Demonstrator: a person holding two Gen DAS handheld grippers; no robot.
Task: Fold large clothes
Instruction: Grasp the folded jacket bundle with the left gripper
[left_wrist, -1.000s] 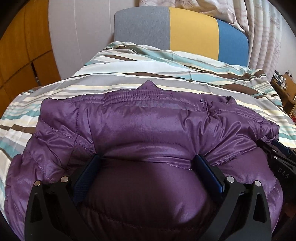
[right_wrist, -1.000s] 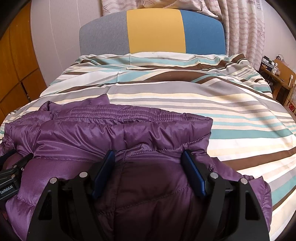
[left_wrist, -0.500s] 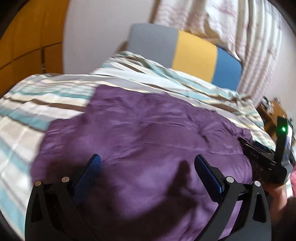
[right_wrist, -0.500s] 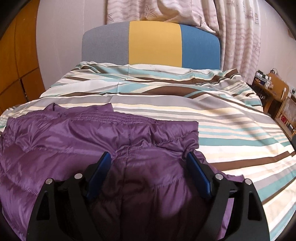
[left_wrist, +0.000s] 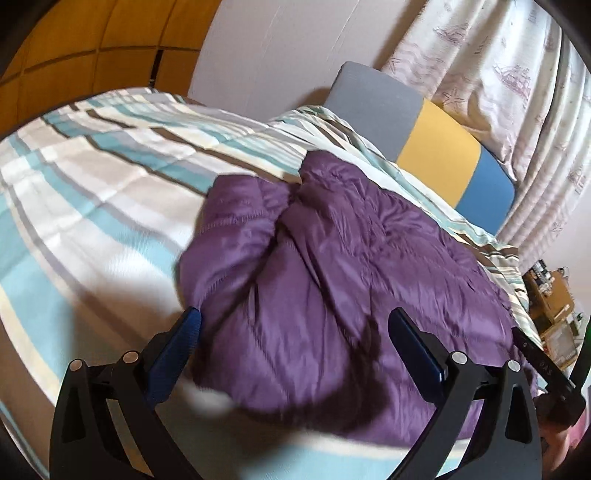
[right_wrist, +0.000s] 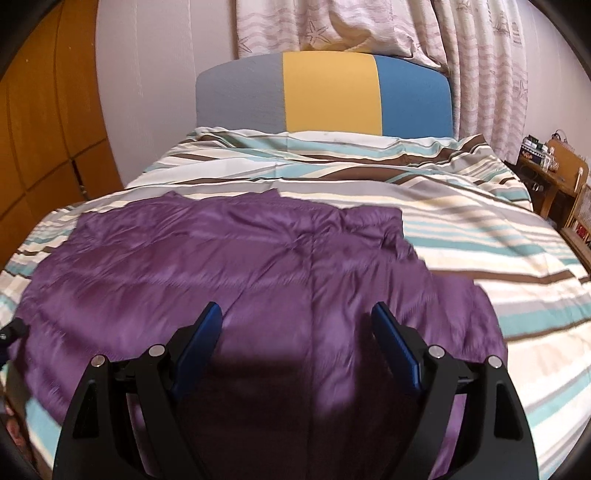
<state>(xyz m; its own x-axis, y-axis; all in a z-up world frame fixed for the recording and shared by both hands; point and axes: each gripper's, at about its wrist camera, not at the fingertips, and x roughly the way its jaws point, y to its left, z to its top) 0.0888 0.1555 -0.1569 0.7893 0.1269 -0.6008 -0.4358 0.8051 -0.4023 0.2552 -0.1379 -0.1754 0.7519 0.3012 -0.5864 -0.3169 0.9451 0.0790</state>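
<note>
Left claw and right claw are held spread wide, empty, above the purple jacket. The jacket is laid flat across the striped bedspread, likely released so the fold settles.

White "DAS" on right gripper body (blurred); nothing else legible.
</note>
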